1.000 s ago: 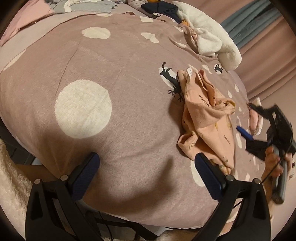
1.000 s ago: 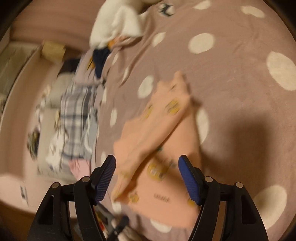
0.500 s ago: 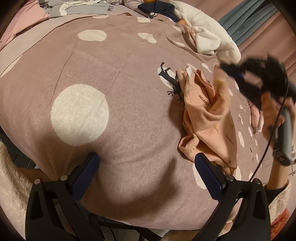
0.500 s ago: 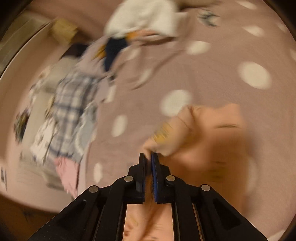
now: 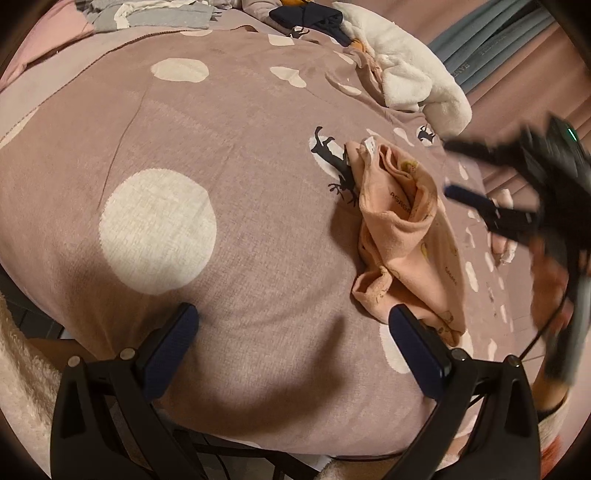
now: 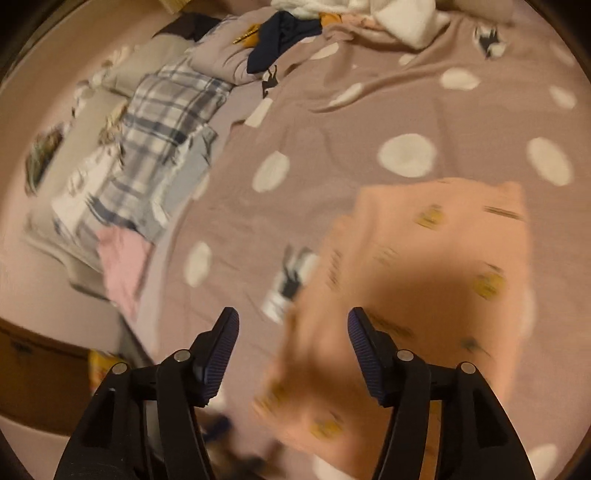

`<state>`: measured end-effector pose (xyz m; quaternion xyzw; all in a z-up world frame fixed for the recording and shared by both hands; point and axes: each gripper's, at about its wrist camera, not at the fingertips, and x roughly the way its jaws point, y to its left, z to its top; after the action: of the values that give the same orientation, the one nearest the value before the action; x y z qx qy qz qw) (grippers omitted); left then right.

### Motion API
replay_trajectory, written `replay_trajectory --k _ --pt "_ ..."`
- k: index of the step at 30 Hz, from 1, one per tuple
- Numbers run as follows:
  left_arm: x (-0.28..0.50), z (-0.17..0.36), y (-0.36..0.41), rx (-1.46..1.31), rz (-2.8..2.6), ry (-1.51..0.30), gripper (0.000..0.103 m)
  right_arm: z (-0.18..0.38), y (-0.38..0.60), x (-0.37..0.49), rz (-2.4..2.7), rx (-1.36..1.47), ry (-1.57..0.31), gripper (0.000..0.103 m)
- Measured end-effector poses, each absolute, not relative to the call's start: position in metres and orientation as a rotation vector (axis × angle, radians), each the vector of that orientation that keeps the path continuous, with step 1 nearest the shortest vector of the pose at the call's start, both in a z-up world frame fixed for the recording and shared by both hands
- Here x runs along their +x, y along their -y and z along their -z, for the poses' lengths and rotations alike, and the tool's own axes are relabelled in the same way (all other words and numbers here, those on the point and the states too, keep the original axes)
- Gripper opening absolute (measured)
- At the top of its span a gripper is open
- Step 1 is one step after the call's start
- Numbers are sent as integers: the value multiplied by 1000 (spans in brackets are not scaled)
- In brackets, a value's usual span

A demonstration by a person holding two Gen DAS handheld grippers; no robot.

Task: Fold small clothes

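Now, largest first:
Bed: mauve fleece blanket with cream polka dots and black deer prints point(image 5: 236, 192) covers it, as it did a second ago; the surface is unchanged.
Laundry pile: white fluffy towel point(image 5: 413, 77) and a dark navy garment point(image 5: 310, 16) lie at the far edge, well apart from the work area; a folded grey-and-white plaid cloth point(image 6: 162, 133) sits off to the side in the right wrist view.
Task item: small peach cotton garment with yellow prints point(image 5: 406, 236) lies crumpled on the blanket, just beside a deer print. Half a second ago one edge was lifted; it has since been dropped and lies folded over itself.
Right gripper point(image 6: 293, 345): fingers now spread wide and empty above the garment; half a second ago they were pressed together on the peach fabric. Blurred in both views.
Left gripper point(image 5: 291, 343): spread wide, holding nothing, hovering at the near blanket edge, unmoved since earlier.
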<state>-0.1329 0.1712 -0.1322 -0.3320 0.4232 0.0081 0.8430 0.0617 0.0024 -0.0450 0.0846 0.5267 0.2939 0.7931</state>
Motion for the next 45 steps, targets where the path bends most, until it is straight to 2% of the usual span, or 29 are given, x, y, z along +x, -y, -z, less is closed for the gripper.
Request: replay_trajectory --k 3,8,12,13,14,15,20,26,30,31,32,33,34,35,40,43,45 --pt "-142 128 -181 -768 -27 -891 103 41 2 8 -572 -81 -948 62" --pt "-159 109 -189 -637 -188 -848 103 57 -17 -22 -639 -248 -911 62" --pt "-170 113 -209 -766 -169 -845 103 85 -58 -28 -598 -424 -853 62" --pt "-173 115 -212 -777 -173 -848 103 94 -64 -26 -575 -455 -859 58" --pt "-175 115 -213 -774 -184 -850 103 101 -68 -22 -555 -465 -846 39" --pt "-177 115 -215 -766 -201 -854 103 104 -66 -18 -527 -439 -840 15" --pt "-184 121 -224 -803 -224 -874 103 88 -33 -10 -602 -239 -885 10" --pt "-179 121 -218 -806 -199 -875 103 63 -27 -40 -659 -320 -831 10" --pt "-172 123 -207 -785 -156 -908 103 91 -36 -39 -656 -375 -906 11" --pt "-170 124 -205 -775 -152 -916 103 104 -32 -33 -699 -304 -1007 14" --pt "-169 124 -203 -760 -150 -923 103 105 -28 -30 -779 -228 -1057 27" --pt "-168 124 -202 -746 -150 -928 103 103 -25 -29 -834 -178 -1074 44" --pt "-166 123 -201 -736 -149 -930 103 103 -25 -29 -834 -178 -1074 49" --pt "-165 122 -201 -728 -146 -925 103 89 -16 -24 -901 -73 -1051 50" --pt "-159 115 -198 -689 -125 -880 103 56 3 12 -795 59 -954 51" --pt "-157 111 -195 -678 -102 -853 103 60 6 34 -777 160 -982 52" --pt "-156 110 -193 -683 -65 -835 103 89 -11 56 -790 222 -1083 52"
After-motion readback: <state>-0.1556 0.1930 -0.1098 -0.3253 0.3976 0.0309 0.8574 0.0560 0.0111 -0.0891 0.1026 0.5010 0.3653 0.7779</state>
